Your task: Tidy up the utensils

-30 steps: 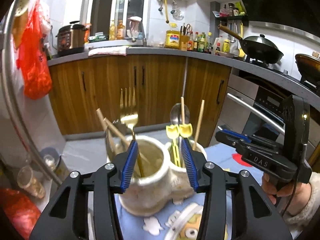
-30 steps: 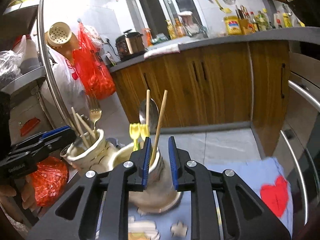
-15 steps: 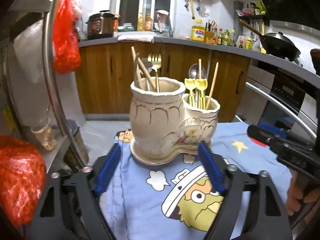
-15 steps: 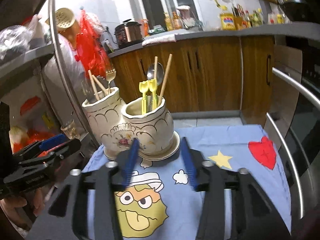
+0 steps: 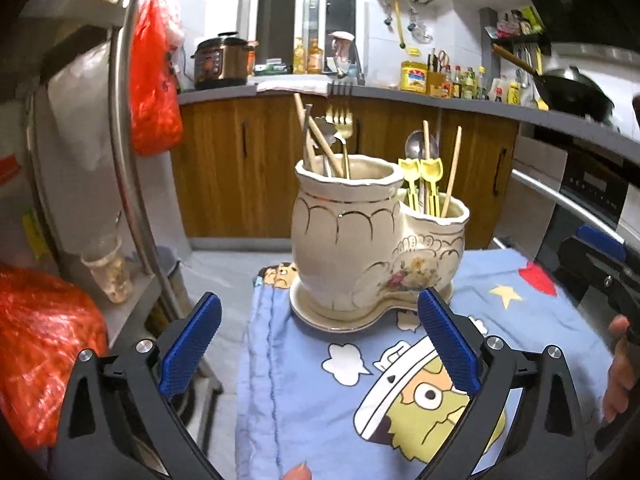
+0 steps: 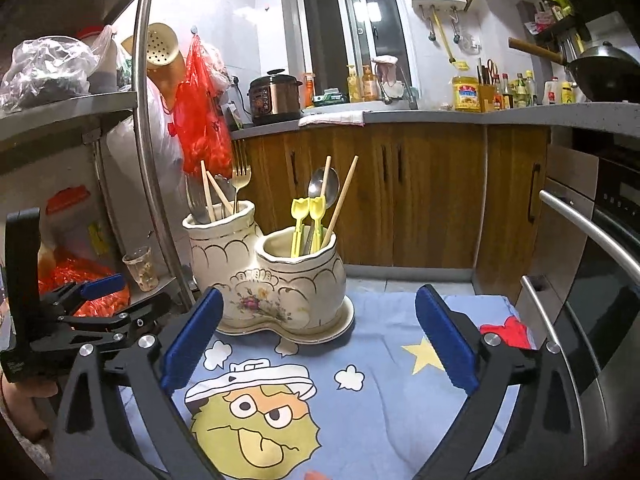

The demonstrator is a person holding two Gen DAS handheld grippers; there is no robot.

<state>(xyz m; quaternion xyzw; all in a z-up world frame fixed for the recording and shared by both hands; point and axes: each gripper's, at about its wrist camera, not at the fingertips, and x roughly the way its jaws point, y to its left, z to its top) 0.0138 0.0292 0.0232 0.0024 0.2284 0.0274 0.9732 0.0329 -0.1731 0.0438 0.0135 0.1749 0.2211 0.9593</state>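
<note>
So the ceramic utensil holder sits on a blue cartoon-print cloth over the table, standing upright on its own oval saucer base. It's a two-pot thing: a taller pot and a shorter pot joined side by side. In the taller pot there's a gold fork, a silvery fork and a couple of wooden chopsticks. The shorter pot has a metal spoon, two little yellow plastic picks and two more chopsticks leaning out.

Left tongs: the blue pads are spreading wide apart, with nothing between them but cloth. The holder stands just ahead of the tips, roughly centred between them, not touching either pad. From this view the taller pot is on the left, the shorter on the right.

Right tongs: same deal, the pads are opening wide with nothing gripped. The holder stands ahead and a bit toward the left pad, which overlaps its base in the picture, so I can't tell if they touch. Here the shorter pot is the nearer one.

Each tool shows up at the edge of the other's view, held in a hand. A metal rack with red plastic bags stands left of the table.
</note>
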